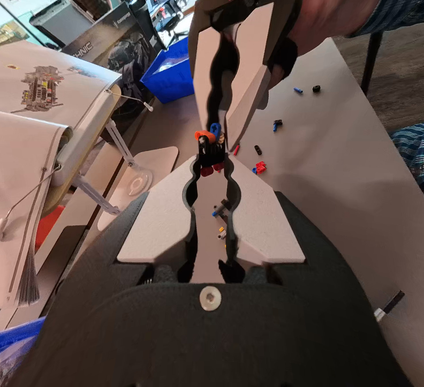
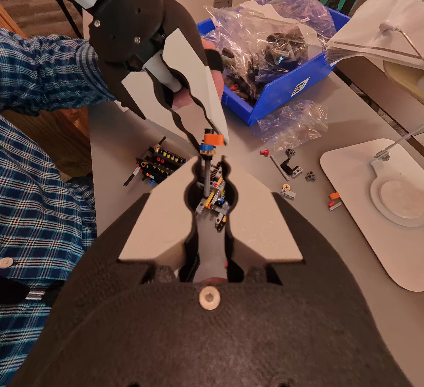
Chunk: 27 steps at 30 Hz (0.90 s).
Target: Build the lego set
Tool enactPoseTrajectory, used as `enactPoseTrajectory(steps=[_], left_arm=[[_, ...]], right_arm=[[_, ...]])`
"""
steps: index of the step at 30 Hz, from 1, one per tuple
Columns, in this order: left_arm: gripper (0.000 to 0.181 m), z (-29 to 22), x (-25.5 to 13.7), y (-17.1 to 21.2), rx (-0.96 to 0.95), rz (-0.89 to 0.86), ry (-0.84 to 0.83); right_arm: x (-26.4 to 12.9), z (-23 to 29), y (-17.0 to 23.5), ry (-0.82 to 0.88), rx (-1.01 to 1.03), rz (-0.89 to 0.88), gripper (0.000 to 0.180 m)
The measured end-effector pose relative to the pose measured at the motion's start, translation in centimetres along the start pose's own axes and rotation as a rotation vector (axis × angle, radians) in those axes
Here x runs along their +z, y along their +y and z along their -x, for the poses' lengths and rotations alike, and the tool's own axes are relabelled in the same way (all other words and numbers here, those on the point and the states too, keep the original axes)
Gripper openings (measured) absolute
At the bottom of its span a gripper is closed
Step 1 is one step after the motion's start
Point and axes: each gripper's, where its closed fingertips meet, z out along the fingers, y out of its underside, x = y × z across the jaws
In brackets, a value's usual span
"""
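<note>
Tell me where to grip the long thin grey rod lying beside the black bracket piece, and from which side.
Grip the long thin grey rod toward its nearer end, coming straight down from above and closing across its width. It lies flat on the grey table, so nothing fits under it, and a black bracket piece crowds its middle on the right; the nearer end looks clearer.

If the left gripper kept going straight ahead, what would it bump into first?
Probably the right gripper. The left gripper holds a small black Lego assembly, whose orange piece and blue piece sit right at the right gripper's tips. Depth is hard to judge.
</note>
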Motion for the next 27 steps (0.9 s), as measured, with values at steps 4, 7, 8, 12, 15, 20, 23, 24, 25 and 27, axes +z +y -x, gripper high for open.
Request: enactPoseTrajectory(steps=[4,7,8,12,15,20,23,24,25,27], left_arm=[[0.018,0.0,-0.1,-0.5,0.018,-0.032,0.003],[0.018,0.0,0.0,-0.6,0.043,-0.031,0.005],[0.017,-0.1,0.1,-0.6,0.045,-0.03,0.012],[0.016,-0.2,0.2,-0.6,0.044,-0.026,0.015],[0.014,-0.2,0.3,-0.7,0.033,-0.027,0.02],[0.005,-0.1,0.5,-0.9,0.019,-0.032,0.028],[0.005,-0.3,0.7,-0.9,0.031,-0.028,0.033],[0.005,-0.2,0.7,-0.9,0.041,-0.025,0.032],[0.005,-0.2,0.7,-0.9,0.051,-0.025,0.033],[0.005,-0.3,0.5,-1.2,0.076,-0.031,0.043]], right_arm=[[-0.5,0.3,-1.0,-0.066,0.069,-0.074,0.031],[-0.8,0.2,-1.8,-0.1,0.109,-0.134,0.03],[-1.0,0.3,-2.2,-0.119,0.12,-0.157,0.027],[-1.1,0.3,-2.3,-0.144,0.134,-0.175,0.015],[-1.4,0.2,-2.6,-0.121,0.107,-0.191,0.006],[-1.7,0.1,-3.0,-0.097,0.098,-0.206,0.004],[-1.8,0.3,-2.8,-0.11,0.077,-0.183,0.01],[-1.7,0.5,-2.7,-0.122,0.067,-0.165,0.014],[-1.6,0.5,-2.5,-0.128,0.052,-0.147,0.015],[-1.5,0.8,-2.3,-0.144,0.018,-0.119,0.015]])
